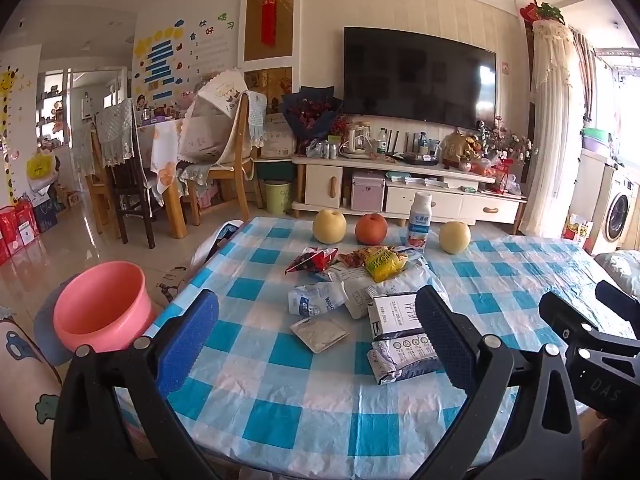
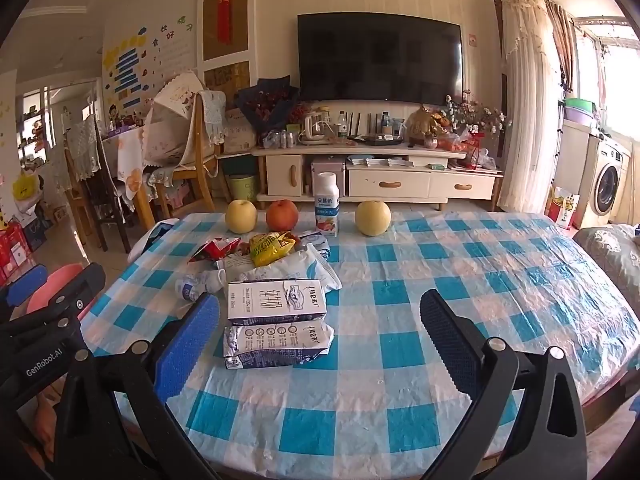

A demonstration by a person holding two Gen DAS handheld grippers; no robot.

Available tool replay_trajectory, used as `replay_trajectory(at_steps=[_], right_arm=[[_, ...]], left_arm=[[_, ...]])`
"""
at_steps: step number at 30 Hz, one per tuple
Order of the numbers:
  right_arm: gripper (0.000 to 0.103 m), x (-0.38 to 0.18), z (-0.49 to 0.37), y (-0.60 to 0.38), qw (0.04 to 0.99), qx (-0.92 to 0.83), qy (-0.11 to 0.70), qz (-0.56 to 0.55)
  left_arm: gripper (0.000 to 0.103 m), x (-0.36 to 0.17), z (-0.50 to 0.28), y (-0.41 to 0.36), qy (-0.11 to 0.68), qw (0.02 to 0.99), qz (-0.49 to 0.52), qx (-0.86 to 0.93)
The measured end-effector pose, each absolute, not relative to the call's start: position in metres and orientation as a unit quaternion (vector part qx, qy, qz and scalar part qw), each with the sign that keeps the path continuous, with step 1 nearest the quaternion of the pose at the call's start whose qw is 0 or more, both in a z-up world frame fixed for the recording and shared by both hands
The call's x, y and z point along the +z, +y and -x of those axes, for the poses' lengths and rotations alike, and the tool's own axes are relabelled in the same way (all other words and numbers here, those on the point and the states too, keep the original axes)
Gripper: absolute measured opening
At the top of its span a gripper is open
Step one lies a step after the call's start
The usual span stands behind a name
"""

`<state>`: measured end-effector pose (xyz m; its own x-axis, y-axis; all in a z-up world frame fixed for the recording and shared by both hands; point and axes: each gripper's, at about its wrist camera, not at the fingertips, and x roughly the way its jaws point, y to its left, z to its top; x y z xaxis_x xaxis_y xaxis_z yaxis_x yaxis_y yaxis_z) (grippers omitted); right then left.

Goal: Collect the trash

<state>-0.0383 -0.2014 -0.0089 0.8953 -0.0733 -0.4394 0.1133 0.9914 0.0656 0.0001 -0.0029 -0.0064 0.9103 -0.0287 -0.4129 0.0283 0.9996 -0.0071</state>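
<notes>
A pile of trash lies mid-table: an upright-printed milk carton, a crushed carton in front of it, a yellow snack bag, a red wrapper, a white-blue pouch and a flat silver sachet. My left gripper hovers open before the pile, holding nothing. My right gripper is open too, with the cartons just left of its centre line. A pink bin stands off the table's left edge.
Two yellow pears, a red apple and a yogurt bottle line the far side of the blue-checked table. Chairs, a TV cabinet and a green bin stand beyond. A sofa cushion sits at right.
</notes>
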Motion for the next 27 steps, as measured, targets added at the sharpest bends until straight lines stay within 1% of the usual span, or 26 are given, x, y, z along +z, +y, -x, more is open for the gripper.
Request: replay_trajectory(at_steps=[14,27], right_arm=[[0.099,0.003,0.056,-0.206,0.985,-0.049,0.157,-0.056],[0.099,0.003,0.061,-0.205,0.988,-0.048,0.135,-0.054]], left_arm=[[0.099,0.016,0.016,-0.013,0.169,0.985,-0.029,-0.020],[0.099,0.029,0.024,-0.012,0.153,0.988,-0.029,-0.021]])
